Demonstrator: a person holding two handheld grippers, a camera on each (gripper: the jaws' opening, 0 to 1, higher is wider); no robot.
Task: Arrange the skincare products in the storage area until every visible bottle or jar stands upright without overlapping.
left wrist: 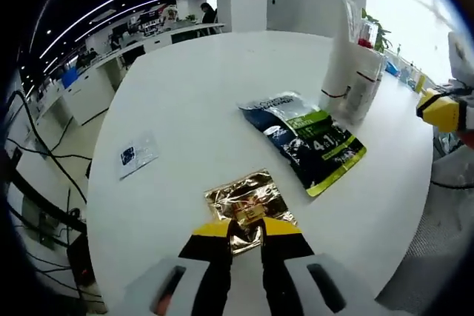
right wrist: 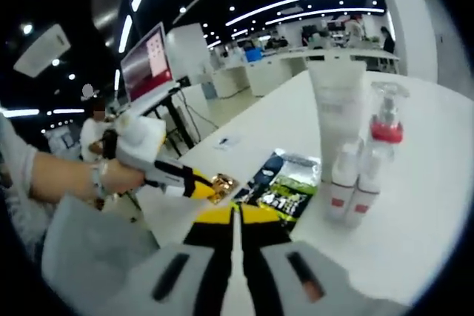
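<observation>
The left gripper (left wrist: 245, 229) sits low over the near edge of the round white table (left wrist: 192, 94), its yellow-tipped jaws drawn narrow and pinching the near edge of a gold foil sachet (left wrist: 248, 199) that lies flat on the table; in the right gripper view the same left gripper (right wrist: 198, 184) comes in from the left, held in a gloved hand (right wrist: 129, 146), with the gold foil sachet (right wrist: 222, 183) caught at its tip. Beyond the sachet, further right, a dark blue and green sachet (left wrist: 307, 140) lies flat on the table, apart from the gold one; it also shows in the right gripper view (right wrist: 285, 186), just ahead of the right gripper's jaws. At the far right of the table stands a cluster of upright skincare containers: a tall white tube (right wrist: 337, 109) standing on its cap, a clear pump bottle (right wrist: 384, 127) with a red collar just to its right, and two small white bottles (right wrist: 354, 186) with red bands in front of them, all close together; in the left gripper view the cluster (left wrist: 352, 72) stands just beyond the blue and green sachet. A small blue and white packet (left wrist: 137, 155) lies alone on the left of the table, well apart from the rest. The right gripper (right wrist: 237, 216) hovers over the table edge, its jaws pressed together with nothing between them; its yellow tip (left wrist: 441, 109) shows at the right edge of the left gripper view.
</observation>
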